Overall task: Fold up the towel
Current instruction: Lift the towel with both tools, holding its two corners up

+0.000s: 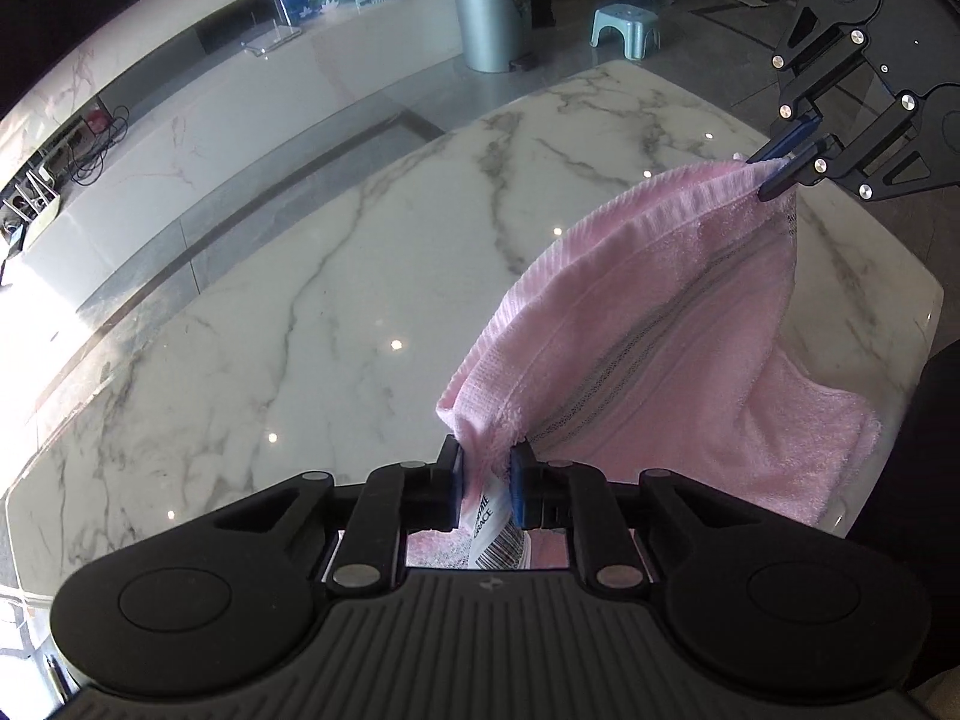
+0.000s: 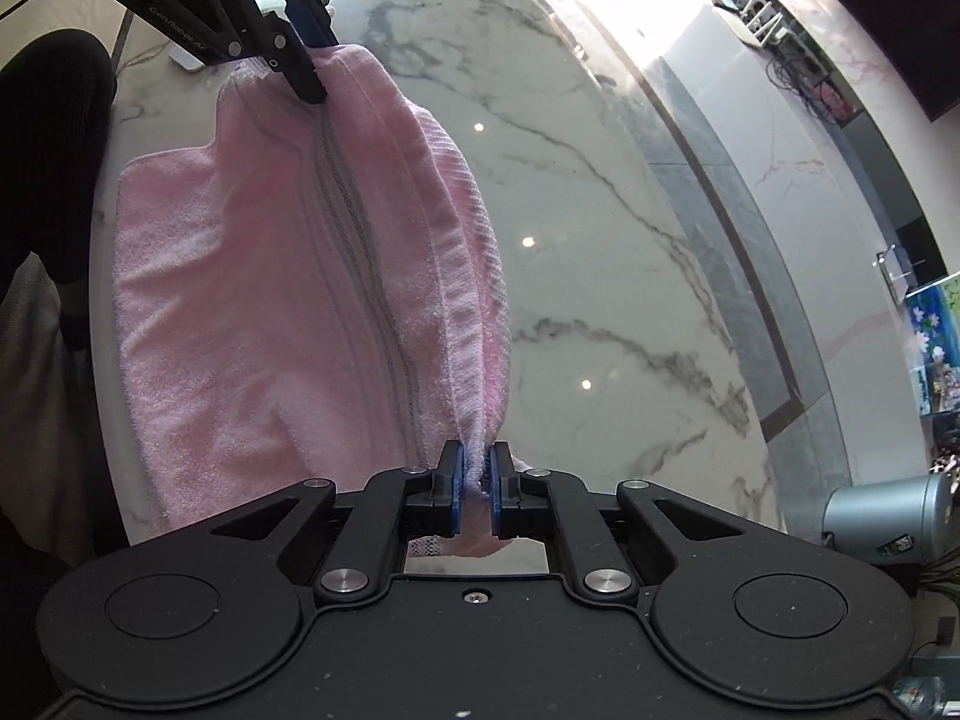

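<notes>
A pink towel (image 1: 648,324) with a grey stripe hangs doubled between my two grippers, lifted above a white marble table (image 1: 336,276). My left gripper (image 1: 487,483) is shut on one end of the towel, by its white barcode label (image 1: 498,531). My right gripper (image 1: 780,171) is shut on the other end, at the upper right in the left wrist view. In the right wrist view the right gripper (image 2: 478,489) pinches the towel's (image 2: 288,276) ribbed hem, and the left gripper (image 2: 309,69) holds the far end. The towel's lower part rests on the table near the person's edge.
The marble table (image 2: 600,276) spreads out beyond the towel. A grey bin (image 1: 489,12) and a small pale stool (image 1: 627,27) stand on the floor past its far edge. A long white counter (image 1: 210,114) runs at the left. The person's dark sleeve (image 2: 48,138) is beside the towel.
</notes>
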Demonstrator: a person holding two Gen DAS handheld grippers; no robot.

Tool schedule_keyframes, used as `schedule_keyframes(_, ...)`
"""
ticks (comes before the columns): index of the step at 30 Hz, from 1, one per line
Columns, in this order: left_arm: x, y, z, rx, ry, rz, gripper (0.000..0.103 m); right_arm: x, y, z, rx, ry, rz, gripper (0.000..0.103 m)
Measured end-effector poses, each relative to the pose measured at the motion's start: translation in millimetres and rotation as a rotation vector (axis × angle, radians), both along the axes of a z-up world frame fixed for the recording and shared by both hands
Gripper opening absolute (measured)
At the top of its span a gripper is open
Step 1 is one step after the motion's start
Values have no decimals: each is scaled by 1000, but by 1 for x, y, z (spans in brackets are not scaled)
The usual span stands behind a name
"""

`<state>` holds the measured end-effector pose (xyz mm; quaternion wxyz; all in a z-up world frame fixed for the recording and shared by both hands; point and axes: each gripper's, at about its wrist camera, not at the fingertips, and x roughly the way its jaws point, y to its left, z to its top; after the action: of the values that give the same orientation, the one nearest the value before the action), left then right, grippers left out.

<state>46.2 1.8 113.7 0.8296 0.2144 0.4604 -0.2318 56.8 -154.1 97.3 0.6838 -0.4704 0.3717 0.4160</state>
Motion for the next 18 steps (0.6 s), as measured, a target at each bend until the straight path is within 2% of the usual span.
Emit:
schedule_keyframes(8,-26,-15,71,-15,-172,-18,14,-36,-25,75,37,-186,-60,7)
schedule_keyframes(14,-38,-15,111,-111,-261,-4,14,-53,-37,118,89,-296,-98,7)
schedule_keyframes(18,-47,-25,120,-63,-295,-31,14,-60,-40,140,104,-358,-115,7)
